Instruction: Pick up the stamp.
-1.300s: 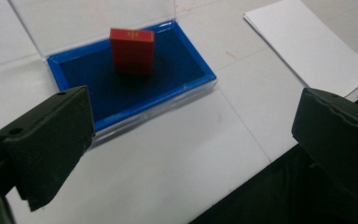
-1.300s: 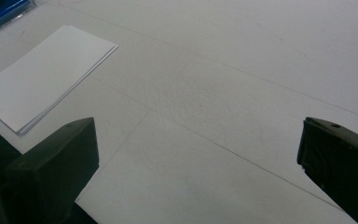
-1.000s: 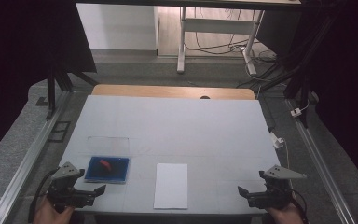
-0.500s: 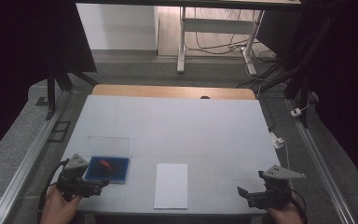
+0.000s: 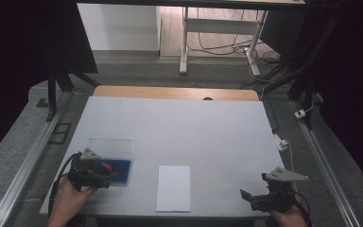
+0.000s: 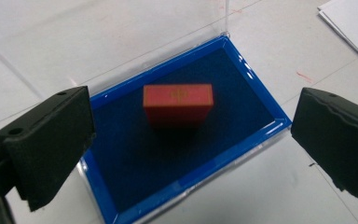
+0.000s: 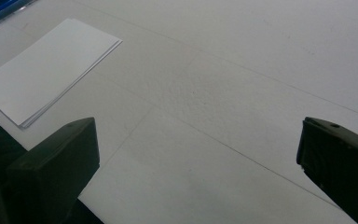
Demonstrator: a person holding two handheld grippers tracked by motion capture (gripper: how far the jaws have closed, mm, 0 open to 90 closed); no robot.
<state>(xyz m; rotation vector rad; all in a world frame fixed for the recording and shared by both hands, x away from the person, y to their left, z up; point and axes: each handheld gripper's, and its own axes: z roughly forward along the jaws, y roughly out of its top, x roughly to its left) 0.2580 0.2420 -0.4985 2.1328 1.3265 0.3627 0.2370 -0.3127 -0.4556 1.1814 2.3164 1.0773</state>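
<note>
A small red block [image 6: 178, 103] with a gold mark on top stands in a shallow blue-lined case [image 6: 242, 140] whose clear lid [image 5: 109, 144] lies open behind it. My left gripper [image 6: 193, 149] hovers open just above the case, its jaws wide apart on either side of the red block. In the high view the left gripper [image 5: 105, 176] covers the case's left part, and the red block [image 5: 105, 166] peeks out beside it. A stack of white paper [image 5: 174, 187] lies at the front middle. My right gripper [image 5: 247, 197] stays open near the front right edge, over bare table [image 7: 242, 93].
The white paper stack [image 7: 46, 70] lies to the left of the right gripper, with a corner of the blue case [image 7: 0, 8] beyond it. A white plug [image 5: 281, 142] with its cable sits at the table's right edge. A wooden strip [image 5: 170, 92] borders the far side.
My left gripper has moved forward and right from the front left corner to over the blue case. The right gripper has stayed put.
</note>
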